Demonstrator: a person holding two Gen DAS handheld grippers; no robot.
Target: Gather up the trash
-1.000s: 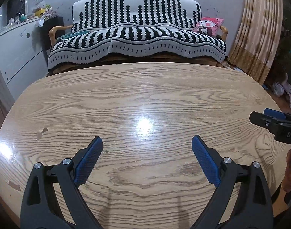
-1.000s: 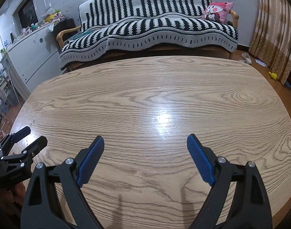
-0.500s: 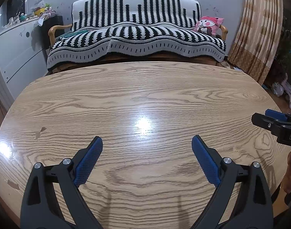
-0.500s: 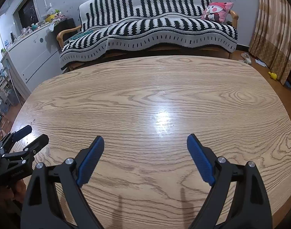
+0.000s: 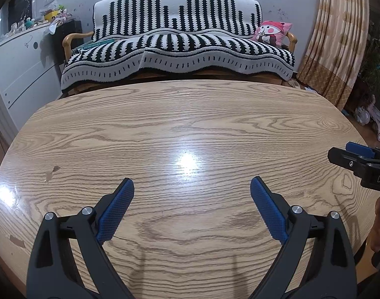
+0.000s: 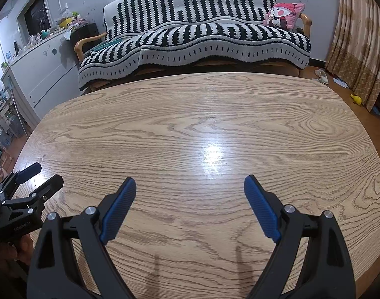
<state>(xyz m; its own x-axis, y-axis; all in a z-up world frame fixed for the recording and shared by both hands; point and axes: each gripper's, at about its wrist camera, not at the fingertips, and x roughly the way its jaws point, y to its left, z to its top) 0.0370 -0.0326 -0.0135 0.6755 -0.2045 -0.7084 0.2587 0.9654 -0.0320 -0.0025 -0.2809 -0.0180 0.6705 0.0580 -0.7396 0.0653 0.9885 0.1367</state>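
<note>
Hovering side by side over a wooden table [image 5: 190,114], both grippers point toward the far end of the room. The left gripper [image 5: 192,209] has its jaws spread wide, blue pads [image 5: 115,209] well apart with only bare wood grain between them, gripping nothing. The right gripper [image 6: 190,208] is released in the same way, its two blue pads [image 6: 261,210] splayed and nothing between them. Each one shows at the edge of the other's view: the right gripper pokes in at the right side of the left camera's picture [image 5: 359,159], and the left gripper sits low on the left of the right camera's picture [image 6: 28,186], with a bit of the hand [image 6: 18,249] holding it just below.

As for trash, I cannot make out any on the tabletop from either view; the only marks there are a small dark chip [image 5: 51,173] in the finish toward the left side and a bright glare spot [image 5: 186,160] from a lamp near the middle.

Beyond the far edge of the table stands a sofa [image 5: 177,47] draped in a black-and-white striped throw, with a pink cartoon cushion [image 5: 271,33] propped at its right end. A white cabinet [image 6: 45,72] with clutter on top runs along the left wall, and beige curtains [image 5: 337,47] hang at the right. A small yellow toy [image 6: 355,99] lies on the floor near the curtains.
</note>
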